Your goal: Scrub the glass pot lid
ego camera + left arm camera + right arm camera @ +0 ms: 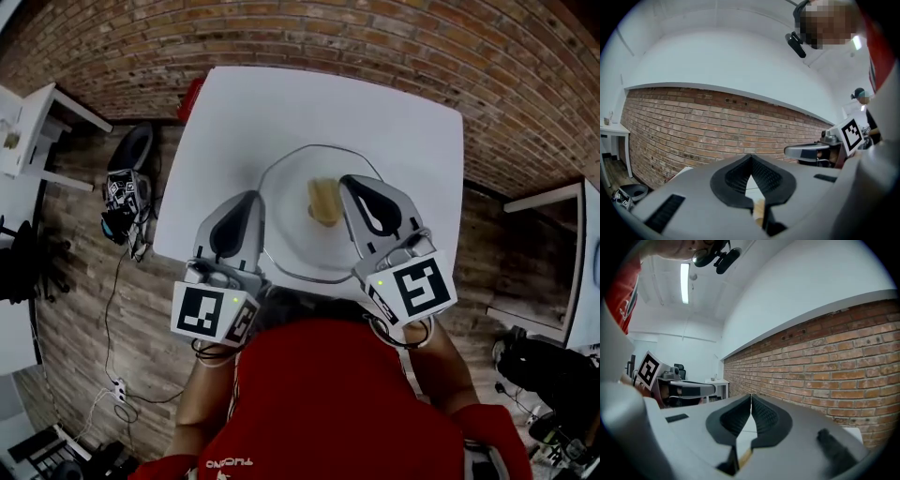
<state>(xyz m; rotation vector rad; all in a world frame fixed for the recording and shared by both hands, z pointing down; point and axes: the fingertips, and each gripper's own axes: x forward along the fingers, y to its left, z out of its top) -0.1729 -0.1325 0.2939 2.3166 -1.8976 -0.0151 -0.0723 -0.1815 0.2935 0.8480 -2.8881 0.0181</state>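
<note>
The round glass pot lid (298, 246) lies flat in the middle of the white table (403, 131). A yellowish sponge (324, 201) sits on the lid near its centre. My left gripper (251, 197) hovers over the lid's left rim, jaws shut with nothing between them. On the right side of the lid my right gripper (349, 181) is also shut and empty, close beside the sponge. In the left gripper view the closed jaws (751, 157) point at the brick wall, with a sliver of sponge (759, 211) below. The right gripper view shows closed jaws (751, 395) too.
A red object (191, 97) lies at the table's far left edge. A black seat (131, 150) and a marker-tagged device (122, 192) stand on the wooden floor at left. White tables (37, 122) flank the room. A brick wall (375, 47) runs behind.
</note>
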